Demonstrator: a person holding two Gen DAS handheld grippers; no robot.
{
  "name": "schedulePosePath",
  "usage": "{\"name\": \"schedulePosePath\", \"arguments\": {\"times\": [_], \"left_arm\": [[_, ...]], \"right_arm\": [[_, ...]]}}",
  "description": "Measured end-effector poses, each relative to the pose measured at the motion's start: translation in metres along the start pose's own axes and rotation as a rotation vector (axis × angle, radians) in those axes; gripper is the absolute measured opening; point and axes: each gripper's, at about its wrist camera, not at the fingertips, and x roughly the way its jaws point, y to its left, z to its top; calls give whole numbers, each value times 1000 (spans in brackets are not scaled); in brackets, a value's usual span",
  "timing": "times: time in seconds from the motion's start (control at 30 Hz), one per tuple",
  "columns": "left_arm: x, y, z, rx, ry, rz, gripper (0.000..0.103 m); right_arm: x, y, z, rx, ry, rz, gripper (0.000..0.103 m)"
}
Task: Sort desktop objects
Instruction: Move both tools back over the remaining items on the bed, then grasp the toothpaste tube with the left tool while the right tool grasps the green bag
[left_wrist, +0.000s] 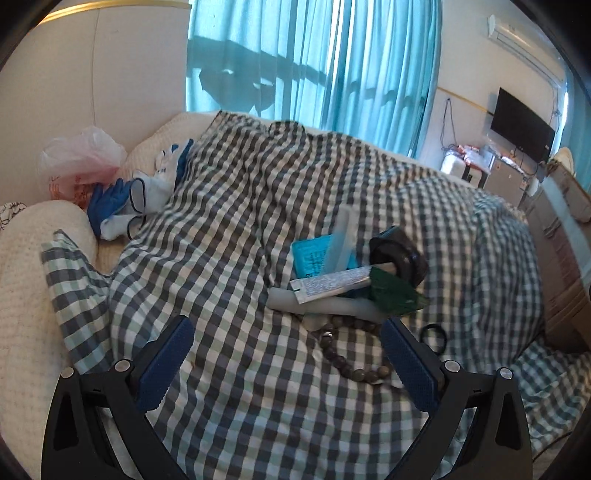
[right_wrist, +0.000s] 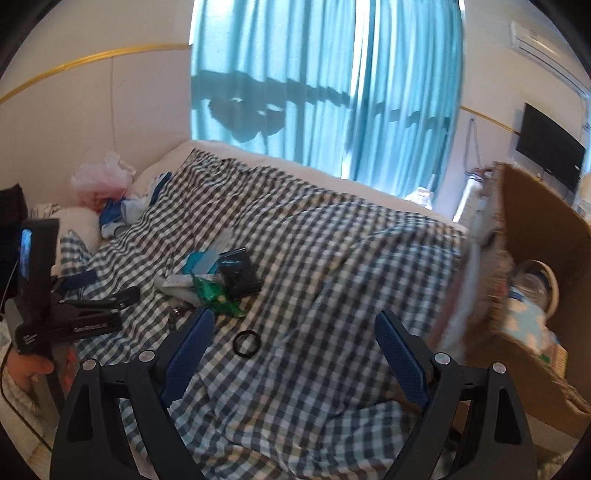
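A pile of small objects lies on the checked cloth: a white tube, a teal packet, a green wrapper, a black pouch, a grey roll, a bead bracelet and a black hair tie. My left gripper is open and empty just in front of the pile, the bracelet between its fingers. My right gripper is open and empty, the hair tie between its fingers. The left gripper shows in the right wrist view beside the pile.
Blue and white gloves and a pink plastic bag lie at the far left by the pillows. A cardboard box holding items stands at the right of the bed. Teal curtains hang behind.
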Motion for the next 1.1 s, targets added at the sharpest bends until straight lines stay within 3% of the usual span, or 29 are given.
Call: {"name": "schedulePosePath", "arguments": {"times": [0.3,0.63,0.8,0.93,1.1], "left_arm": [[38,8,2,-53,44,-28,103],[74,18,5,-29,28,33,103],[79,12,5,4,14,22,103],[87,6,7,47,8,4,103],[94,3,14,64,5,-68,103]], "right_arm": [[68,46,1,-80,51,75,89],[139,69,-1,-62,117,143,89],[169,79,-6,-77,166,166,78],[186,77,-11,-43,208,196,44],[175,69,-9,-28,166,200,37]]}}
